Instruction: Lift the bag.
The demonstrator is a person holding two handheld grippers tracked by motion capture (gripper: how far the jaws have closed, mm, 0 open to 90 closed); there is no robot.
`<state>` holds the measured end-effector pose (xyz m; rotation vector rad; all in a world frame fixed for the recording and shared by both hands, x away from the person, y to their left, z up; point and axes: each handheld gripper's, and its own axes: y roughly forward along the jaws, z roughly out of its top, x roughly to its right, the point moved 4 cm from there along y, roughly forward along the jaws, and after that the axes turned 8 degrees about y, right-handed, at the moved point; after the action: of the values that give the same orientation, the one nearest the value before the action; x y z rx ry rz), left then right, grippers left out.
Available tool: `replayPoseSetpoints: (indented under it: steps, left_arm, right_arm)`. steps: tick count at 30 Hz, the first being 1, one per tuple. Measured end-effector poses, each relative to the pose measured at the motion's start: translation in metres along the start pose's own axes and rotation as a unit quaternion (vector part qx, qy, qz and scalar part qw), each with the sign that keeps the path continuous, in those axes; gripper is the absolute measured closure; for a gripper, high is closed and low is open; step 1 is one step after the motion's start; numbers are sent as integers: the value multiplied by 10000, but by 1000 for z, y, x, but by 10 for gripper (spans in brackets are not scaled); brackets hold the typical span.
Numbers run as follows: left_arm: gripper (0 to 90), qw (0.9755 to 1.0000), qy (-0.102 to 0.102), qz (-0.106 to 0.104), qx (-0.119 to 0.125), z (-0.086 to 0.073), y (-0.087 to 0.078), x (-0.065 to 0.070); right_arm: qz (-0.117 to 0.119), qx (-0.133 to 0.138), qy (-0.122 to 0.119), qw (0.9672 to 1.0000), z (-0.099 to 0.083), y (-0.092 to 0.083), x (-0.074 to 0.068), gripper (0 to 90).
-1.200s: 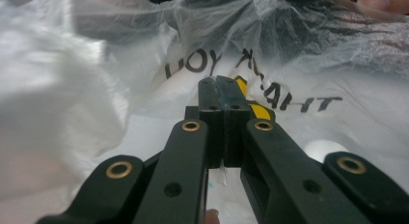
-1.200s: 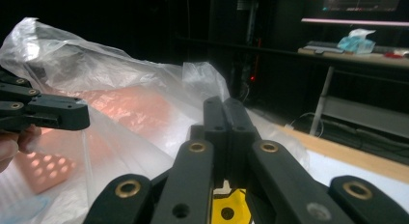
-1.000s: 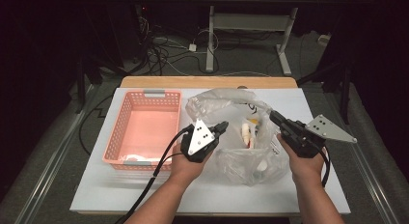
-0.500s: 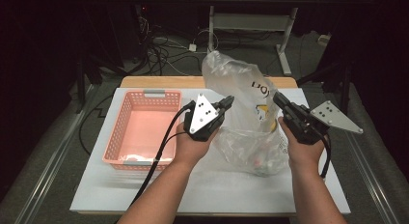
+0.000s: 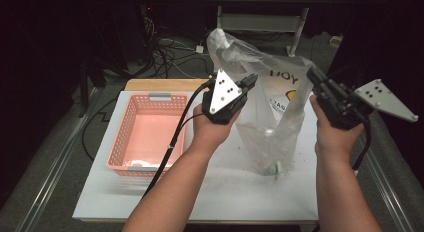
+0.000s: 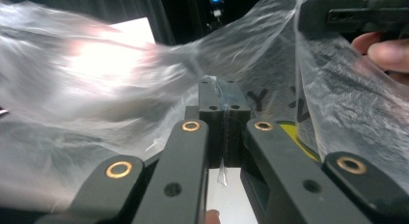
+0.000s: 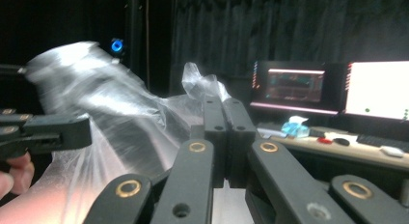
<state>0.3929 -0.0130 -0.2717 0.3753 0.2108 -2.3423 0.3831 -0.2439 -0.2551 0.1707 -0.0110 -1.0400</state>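
A clear plastic bag (image 5: 270,127) with black letters and a yellow mark hangs above the white table top (image 5: 225,197), stretched between both grippers. My left gripper (image 5: 252,81) is shut on the bag's left upper edge; in the left gripper view the film (image 6: 144,103) is pinched between the closed jaws of the left gripper (image 6: 223,96). My right gripper (image 5: 312,72) is shut on the bag's right upper edge, and in its own view the right gripper (image 7: 223,108) has its jaws closed against the plastic (image 7: 120,113). Small items (image 5: 275,167) lie in the bag's bottom, which hangs close above the table.
An empty pink basket (image 5: 150,132) stands on the left half of the table. Small specks (image 5: 295,152) are scattered on the table near the bag. Beyond the table are cables on the floor, a white frame, and lit monitors (image 7: 376,89) on a desk.
Both grippers have risen with the bag. It lay crumpled on the table a second ago and now hangs upright, pulled taut between them.
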Motion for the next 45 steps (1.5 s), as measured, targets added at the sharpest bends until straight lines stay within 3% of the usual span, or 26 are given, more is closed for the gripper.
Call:
replayPoseSetpoints:
  steps: [4, 7, 11, 17, 25, 35, 42, 45]
  left_arm:
    - [876, 9997, -129, 17, 204, 12, 3, -5]
    - [876, 9995, -157, 21, 290, 15, 5, -3]
    - [876, 9997, -177, -45, 160, 6, 11, 1]
    - [876, 9993, -370, -61, 23, -12, 16, -2]
    - [873, 9988, -471, 23, -134, -25, 10, -9]
    - [777, 9978, -478, 100, -440, -53, -32, -12]
    - [673, 9968, -499, -21, -622, -72, -68, -1]
    - [631, 9960, -623, -115, -629, -80, -84, 5]
  right_arm:
    - [-79, 183, -5, 9998, 19, -2, 5, 900]
    - [-80, 187, -47, 9998, 20, -1, 5, 900]
    - [-55, -19, 3, 10000, 1, 5, 3, 900]
    - [-40, -382, 84, 9992, -31, 16, 3, 900]
    - [-77, -579, 111, 9982, -47, 19, 6, 900]
    - [-231, -640, 88, 9976, -45, 23, 14, 900]
    - [-229, -696, -17, 9973, -46, 23, 11, 900]
    - [-232, -744, -22, 9970, -48, 24, 11, 900]
